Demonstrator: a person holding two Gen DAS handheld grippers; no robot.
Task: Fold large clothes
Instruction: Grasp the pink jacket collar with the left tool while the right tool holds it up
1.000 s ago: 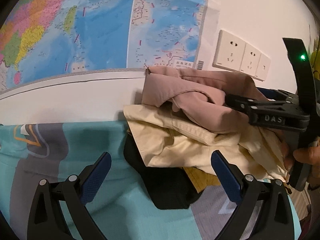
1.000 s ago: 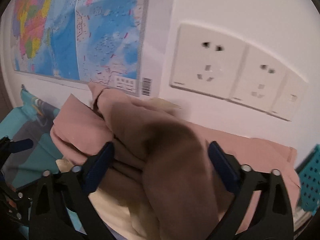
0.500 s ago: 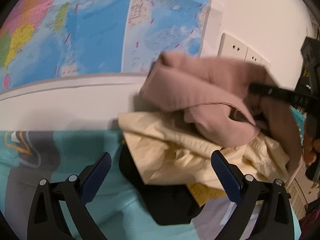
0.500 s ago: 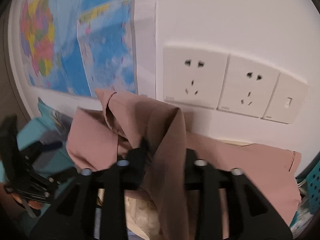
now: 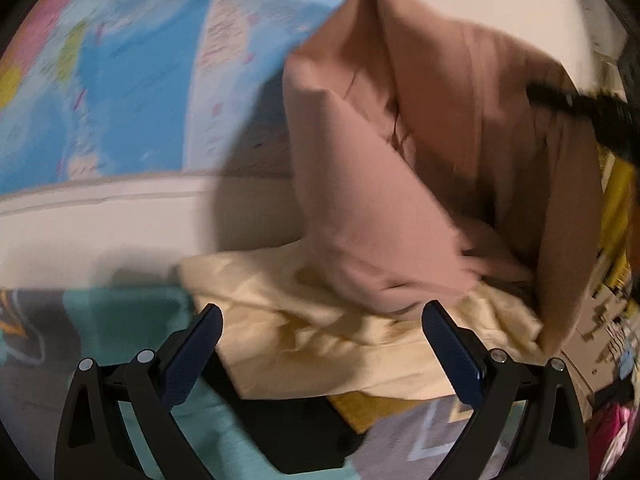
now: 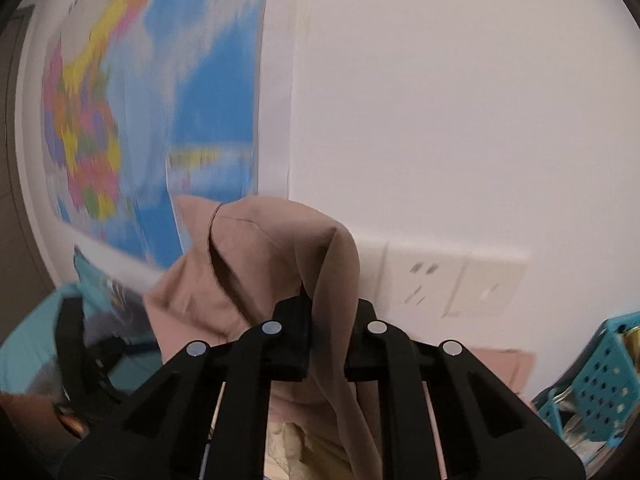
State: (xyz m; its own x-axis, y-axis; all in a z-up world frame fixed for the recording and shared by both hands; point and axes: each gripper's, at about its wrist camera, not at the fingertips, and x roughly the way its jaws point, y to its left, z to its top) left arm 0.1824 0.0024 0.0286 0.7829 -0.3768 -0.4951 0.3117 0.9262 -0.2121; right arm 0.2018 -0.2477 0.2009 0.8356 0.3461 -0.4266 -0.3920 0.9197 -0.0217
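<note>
A dusty pink garment (image 5: pixel 420 152) hangs lifted above a pile of clothes. My right gripper (image 6: pixel 326 336) is shut on a fold of the pink garment (image 6: pixel 280 256) and holds it up near the wall; it shows as a black bar at the right of the left wrist view (image 5: pixel 576 104). Under it lie a cream garment (image 5: pixel 320 332) and a black garment (image 5: pixel 296 428). My left gripper (image 5: pixel 320 344) is open and empty, low in front of the cream garment, apart from the cloth.
A world map (image 5: pixel 120 72) covers the wall behind the pile. Wall sockets (image 6: pixel 452 280) sit right of the map. A teal and grey sheet (image 5: pixel 120 312) covers the surface. A teal perforated basket (image 6: pixel 592 380) stands at the right.
My right gripper closed on the pink garment and lifted it up off the pile. The garment now hangs unfolded. My left gripper stayed open and shifted slightly toward the pile.
</note>
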